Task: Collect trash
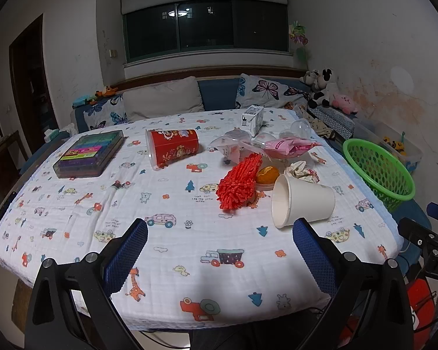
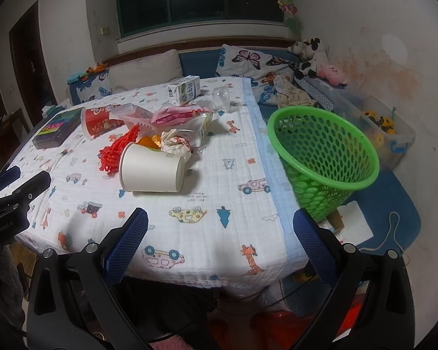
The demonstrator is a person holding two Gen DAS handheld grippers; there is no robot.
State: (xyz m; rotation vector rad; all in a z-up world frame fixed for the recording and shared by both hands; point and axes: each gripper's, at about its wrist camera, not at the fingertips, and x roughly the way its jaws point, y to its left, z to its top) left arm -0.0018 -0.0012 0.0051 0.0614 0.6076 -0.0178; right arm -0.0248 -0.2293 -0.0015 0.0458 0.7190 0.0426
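While both grippers hang over the near edge of the table [image 1: 73,204], the left gripper [image 1: 219,250] and right gripper [image 2: 219,245] stand wide apart, nothing between their blue pads. Past them a white paper cup [image 1: 302,204] lies tipped beside red netting [image 1: 239,182] and crumpled paper [image 1: 302,170] — wrappers [image 1: 289,147] and a milk carton [image 1: 252,119] farther back. A green basket [image 2: 324,154] stands off the table's right edge.

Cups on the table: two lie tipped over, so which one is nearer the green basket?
The plain white paper cup, lying on its side beside the crumpled paper. The red printed cup lies farther from the green basket, next to the dark marker case.
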